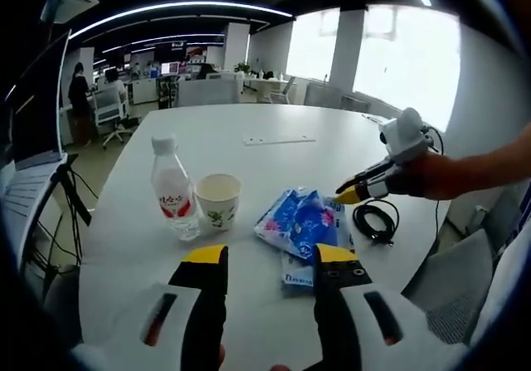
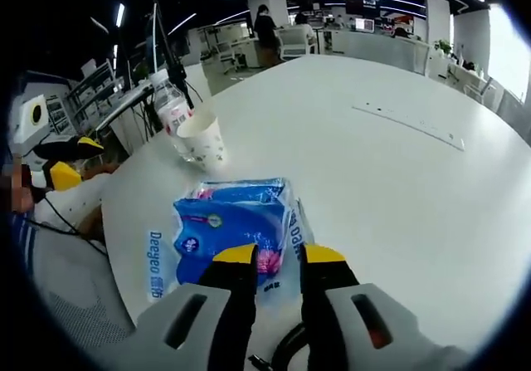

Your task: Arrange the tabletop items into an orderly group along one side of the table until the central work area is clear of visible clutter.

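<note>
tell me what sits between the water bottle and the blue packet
A paper cup stands between the water bottle and the blue packet, close beside the bottle, as the left gripper view shows.

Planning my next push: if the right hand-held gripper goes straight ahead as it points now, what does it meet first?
The blue tissue pack, lying directly ahead of the right hand-held gripper. Its open jaws frame the pack's near edge. The paper cup and water bottle stand farther, off to the left; depth is uncertain.
</note>
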Demonstrator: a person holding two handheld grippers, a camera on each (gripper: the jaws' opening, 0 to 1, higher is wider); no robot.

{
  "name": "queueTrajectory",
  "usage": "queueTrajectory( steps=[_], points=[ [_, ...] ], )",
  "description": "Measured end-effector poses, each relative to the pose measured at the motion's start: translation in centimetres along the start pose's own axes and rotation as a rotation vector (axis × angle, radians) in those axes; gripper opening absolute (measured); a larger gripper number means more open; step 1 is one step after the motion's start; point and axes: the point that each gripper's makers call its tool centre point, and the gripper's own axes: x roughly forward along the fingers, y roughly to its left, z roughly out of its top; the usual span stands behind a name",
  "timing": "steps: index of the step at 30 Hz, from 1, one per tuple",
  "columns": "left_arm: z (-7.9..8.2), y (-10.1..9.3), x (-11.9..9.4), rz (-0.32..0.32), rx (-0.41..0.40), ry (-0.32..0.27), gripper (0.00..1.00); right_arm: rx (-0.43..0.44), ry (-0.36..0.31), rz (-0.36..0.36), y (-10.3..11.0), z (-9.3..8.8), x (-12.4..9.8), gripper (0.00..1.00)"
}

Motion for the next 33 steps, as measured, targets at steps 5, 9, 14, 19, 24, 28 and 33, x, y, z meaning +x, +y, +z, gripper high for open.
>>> queueTrajectory(
  steps=[5,9,14,19,24,28,33],
  points=[
    [0.0,0.1,-0.1,0.005,-0.002,0.0,0.4,0.003,0.008,0.004,-0.2,0.4,0.7,0.18],
    [0.1,0.2,0.0,0.009,-0.007,0.0,0.4,0.0,0.02,0.013,-0.1,0.7,1.4,0.18],
    [0.1,0.1,0.0,0.012,-0.017,-0.002,0.4,0.013,0.034,0.026,-0.1,1.3,2.4,0.19],
    [0.0,0.2,-0.1,0.012,-0.021,0.002,0.4,0.051,0.052,0.032,-0.2,1.1,3.7,0.19],
    [0.0,0.5,-0.2,0.024,-0.031,0.0,0.39,0.075,0.049,0.019,-0.5,0.8,4.3,0.09],
    [-0.1,0.6,-0.3,0.029,-0.035,0.0,0.39,0.096,0.032,0.005,-0.6,0.9,4.2,0.01],
    [-0.2,0.4,-0.1,0.024,-0.036,0.005,0.39,0.096,0.016,-0.002,-0.7,1.1,3.4,0.0]
  ],
)
